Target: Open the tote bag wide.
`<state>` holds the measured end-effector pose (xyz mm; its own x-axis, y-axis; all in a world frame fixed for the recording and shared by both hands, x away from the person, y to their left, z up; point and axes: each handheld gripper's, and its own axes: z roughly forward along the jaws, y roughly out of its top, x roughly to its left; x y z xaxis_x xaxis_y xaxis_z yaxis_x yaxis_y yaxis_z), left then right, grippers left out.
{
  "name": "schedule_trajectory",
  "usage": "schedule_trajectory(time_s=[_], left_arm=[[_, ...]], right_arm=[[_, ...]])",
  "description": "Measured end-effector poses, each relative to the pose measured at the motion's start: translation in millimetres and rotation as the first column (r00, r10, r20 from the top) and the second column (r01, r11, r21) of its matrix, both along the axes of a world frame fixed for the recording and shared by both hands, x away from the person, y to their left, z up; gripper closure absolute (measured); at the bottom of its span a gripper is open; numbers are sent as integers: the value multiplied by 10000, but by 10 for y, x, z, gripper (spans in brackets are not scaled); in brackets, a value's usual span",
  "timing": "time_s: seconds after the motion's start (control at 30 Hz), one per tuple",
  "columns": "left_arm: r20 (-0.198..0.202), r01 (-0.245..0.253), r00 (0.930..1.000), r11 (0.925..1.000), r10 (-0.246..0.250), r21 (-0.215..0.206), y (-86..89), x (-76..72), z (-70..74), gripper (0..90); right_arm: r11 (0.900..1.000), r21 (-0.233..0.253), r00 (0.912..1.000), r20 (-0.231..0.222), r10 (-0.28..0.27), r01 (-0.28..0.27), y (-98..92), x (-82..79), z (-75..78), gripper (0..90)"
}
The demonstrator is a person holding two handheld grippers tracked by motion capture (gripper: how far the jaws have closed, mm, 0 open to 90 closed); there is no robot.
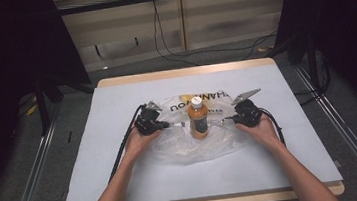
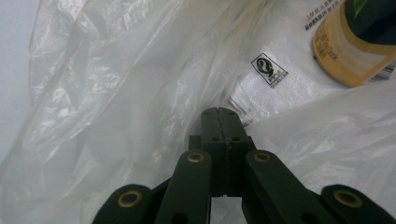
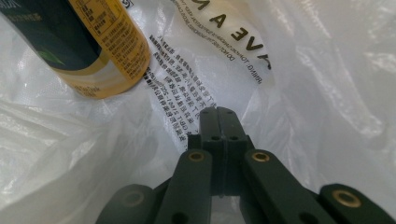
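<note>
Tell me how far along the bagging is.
Done: the bottle stands upright on the bag. In hand: the left gripper and right gripper, jaws closed, each pinch bag film beside it. Left: likely raising the bag around the bottle.

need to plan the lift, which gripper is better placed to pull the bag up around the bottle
Neither clearly; use both. The left gripper and right gripper each sit shut on the plastic bag, level on opposite sides of the upright bottle. One side alone would probably tip it.
</note>
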<state>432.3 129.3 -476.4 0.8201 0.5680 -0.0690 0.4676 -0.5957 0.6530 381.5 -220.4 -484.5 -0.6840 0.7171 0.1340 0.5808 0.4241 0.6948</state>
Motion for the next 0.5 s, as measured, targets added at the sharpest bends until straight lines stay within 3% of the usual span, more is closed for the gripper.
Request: schedule_trajectory(time_s=[0.03, 0.17, 0.37, 0.43, 0.47, 0.5], left_arm=[[-159, 154, 9998, 9998, -155, -84, 18, 13, 9, 900], [218, 49, 9998, 9961, -30, -876, 45, -38, 52, 900], [539, 118, 9985, 9922, -52, -1242, 90, -109, 177, 900], [840, 427, 9961, 9837, -283, -1749, 142, -160, 259, 900], [840, 427, 9961, 9837, -283, -1749, 142, -160, 259, 900], [942, 467, 9952, 9772, -276, -2072, 176, -199, 303, 900]], right_arm=[[9999, -115, 9999, 108, -15, 17, 5, -6, 2, 900], [9999, 154, 9994, 358, 43, -49, 16, -48, 39, 900], [9973, 729, 9969, 787, -68, 10, -12, -108, 163, 900], [9939, 1106, 9952, 961, -164, 57, -45, -147, 232, 900], [9939, 1106, 9952, 961, -164, 57, -45, -147, 232, 900], [9915, 1301, 9931, 1149, -214, 63, -69, -181, 272, 900]])
